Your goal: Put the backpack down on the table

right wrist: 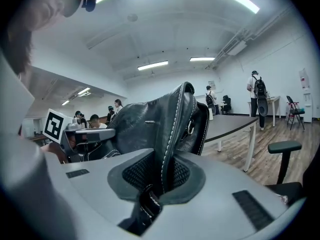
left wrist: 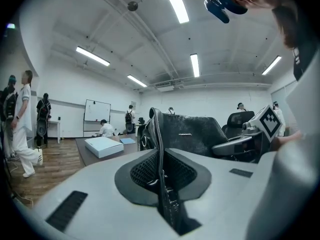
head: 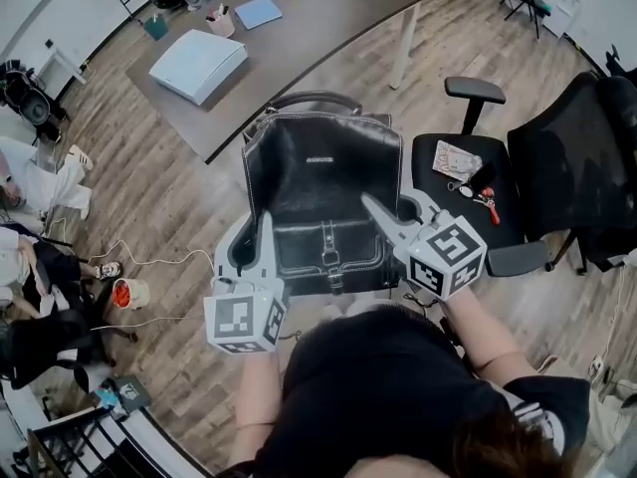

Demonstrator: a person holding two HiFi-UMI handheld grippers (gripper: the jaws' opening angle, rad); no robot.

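A black leather backpack (head: pixel 318 182) with white stitching hangs in the air between my two grippers, over the wooden floor and just short of the grey table (head: pixel 328 18). My left gripper (head: pixel 257 229) is shut on the bag's left edge; in the left gripper view the stitched seam (left wrist: pixel 159 149) runs straight between the pads of that gripper (left wrist: pixel 161 181). My right gripper (head: pixel 376 209) is shut on the right edge, where the leather fold (right wrist: pixel 172 129) is pinched in the gripper (right wrist: pixel 162 176). The bag's front with its buckle faces me.
On the table lie a white box (head: pixel 197 65) and a blue notebook (head: pixel 258 11). An office chair (head: pixel 468 182) with keys (head: pixel 480 196) on its seat stands to the right, a black mesh chair (head: pixel 577 157) beyond it. People stand and sit around the room.
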